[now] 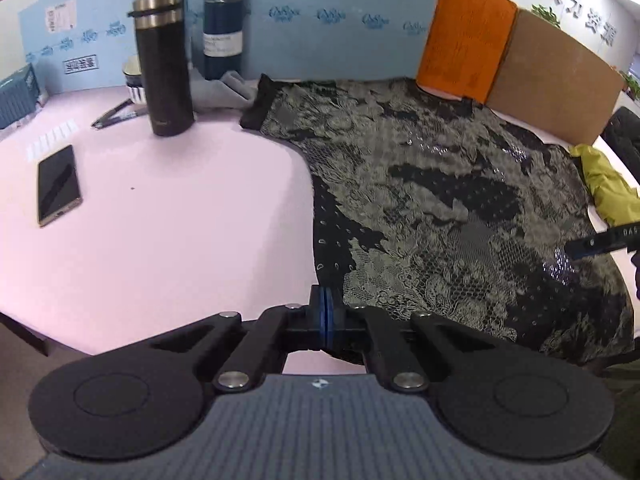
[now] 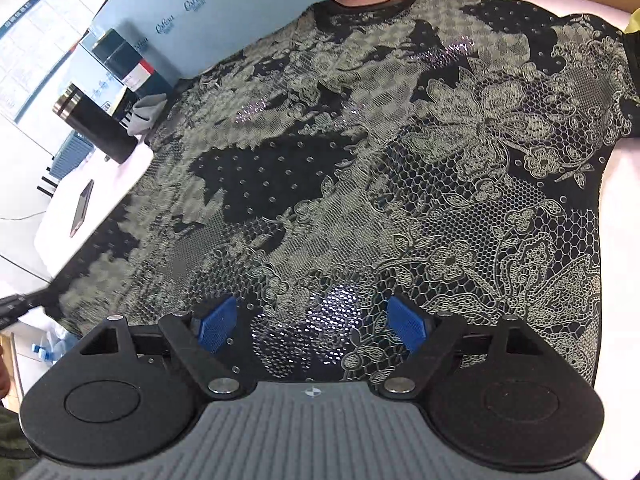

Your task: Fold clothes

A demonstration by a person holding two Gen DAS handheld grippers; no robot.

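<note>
Phone point(image 1: 59, 185): flat on the pink table point(image 1: 180, 216), far left.
Black flask point(image 1: 162, 65): upright, behind the phone.
Left gripper point(image 1: 326, 312): blue pads pressed together at the garment's near hem; whether cloth is pinched, cannot tell.
Lace-print garment point(image 2: 360, 160): spread flat across the table's right half.
Right gripper point(image 2: 314, 326): jaws wide apart over the garment's hem.

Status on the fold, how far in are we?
Done: the black lace-print top lies spread flat on the pink table; no fold shows. In hand: the left hand-held gripper is shut at the top's near hem corner, seemingly pinching it; the right hand-held gripper hangs open over the fabric. Left: every fold.
</note>
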